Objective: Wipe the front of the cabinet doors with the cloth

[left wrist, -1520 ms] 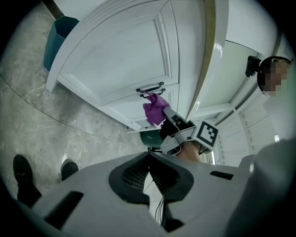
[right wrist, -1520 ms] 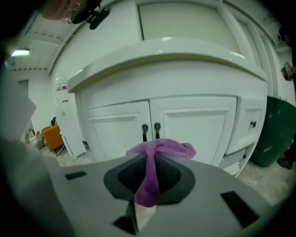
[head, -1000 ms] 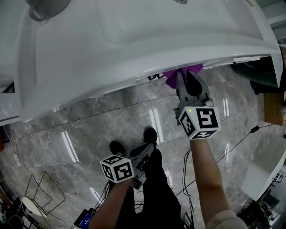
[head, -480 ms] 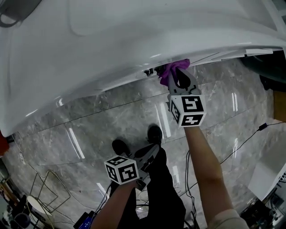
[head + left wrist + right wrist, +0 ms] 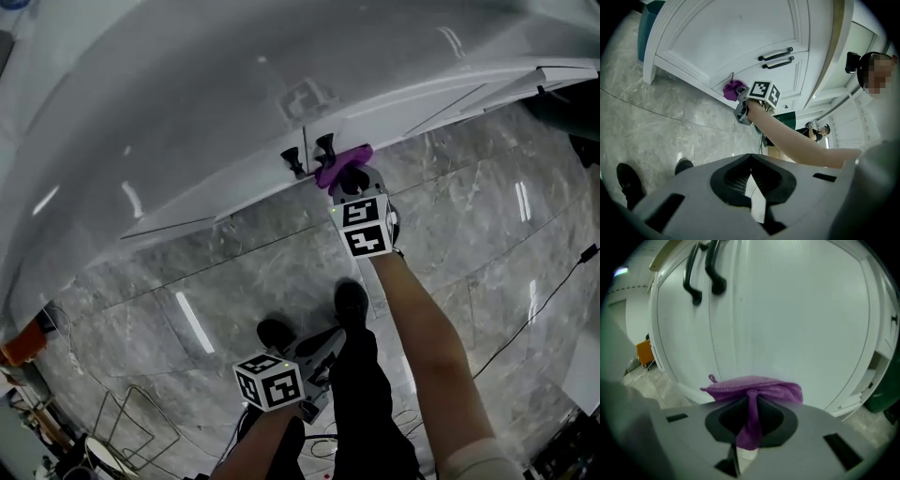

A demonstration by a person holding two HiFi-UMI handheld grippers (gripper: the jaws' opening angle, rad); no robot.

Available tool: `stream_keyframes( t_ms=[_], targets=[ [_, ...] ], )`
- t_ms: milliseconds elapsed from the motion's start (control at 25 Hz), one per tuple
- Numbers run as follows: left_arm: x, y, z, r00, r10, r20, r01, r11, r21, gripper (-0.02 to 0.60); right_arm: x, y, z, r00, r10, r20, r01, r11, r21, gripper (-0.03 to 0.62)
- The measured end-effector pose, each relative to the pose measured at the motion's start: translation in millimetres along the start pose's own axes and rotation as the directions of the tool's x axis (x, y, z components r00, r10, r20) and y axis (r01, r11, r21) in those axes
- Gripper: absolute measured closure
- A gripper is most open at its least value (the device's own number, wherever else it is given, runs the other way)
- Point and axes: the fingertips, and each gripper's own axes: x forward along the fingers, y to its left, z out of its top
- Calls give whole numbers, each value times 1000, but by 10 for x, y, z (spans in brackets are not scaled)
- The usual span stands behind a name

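The right gripper (image 5: 749, 416) pinches a soft, bunched purple cloth (image 5: 754, 386) against the smooth white panelled cabinet door (image 5: 787, 310). The left gripper (image 5: 751, 190), clenched empty, hangs over the glossy grey marble floor (image 5: 647, 117).

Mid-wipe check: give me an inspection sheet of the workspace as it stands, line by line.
Surface: white cabinet doors, closed, with two dark handles side by side.
Job's things: purple cloth, bunched, at the lower part of a door; contact can't be confirmed.
Clutter: wire rack on the grey floor.
Grippers: right hand-held gripper shut on the cloth; left hand-held gripper shut, empty, held low and away from the doors.
Cables: black cable across the floor at right.
Surroundings: another person in the background.
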Motion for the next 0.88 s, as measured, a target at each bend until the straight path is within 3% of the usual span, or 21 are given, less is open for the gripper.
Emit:
stream_keyframes(
  t_ms=[80, 240, 360, 440, 600, 720, 880],
  targets=[
    [19, 76, -39, 1000, 4, -15, -4, 1000, 5, 574, 191, 29, -231, 998, 6, -69, -7, 1000, -13, 539],
    [50, 169, -30, 999, 8, -38, -6, 999, 43, 574, 418, 28, -519, 987, 34, -157, -24, 998, 66, 537],
    [0, 137, -22, 999, 23, -40, -21, 999, 45, 574, 398, 124, -722, 958, 68, -278, -68, 998, 10, 537],
    [-40, 23, -26, 999, 17, -40, -15, 999, 45, 574, 234, 115, -728, 956, 64, -286, -69, 998, -7, 539],
    [-105, -188, 23, 999, 0, -32, 1, 999, 39, 574, -348, -1, -447, 980, 45, -192, -42, 999, 18, 539],
    [-96, -455, 108, 999, -30, -25, 32, 998, 46, 574, -975, -275, 22, 999, -17, -50, 22, 994, 109, 539],
    [-56, -852, 164, 997, -67, -43, 70, 995, 75, 574, -1829, -710, 877, 978, -133, 160, 96, 971, 220, 537]
  ],
)
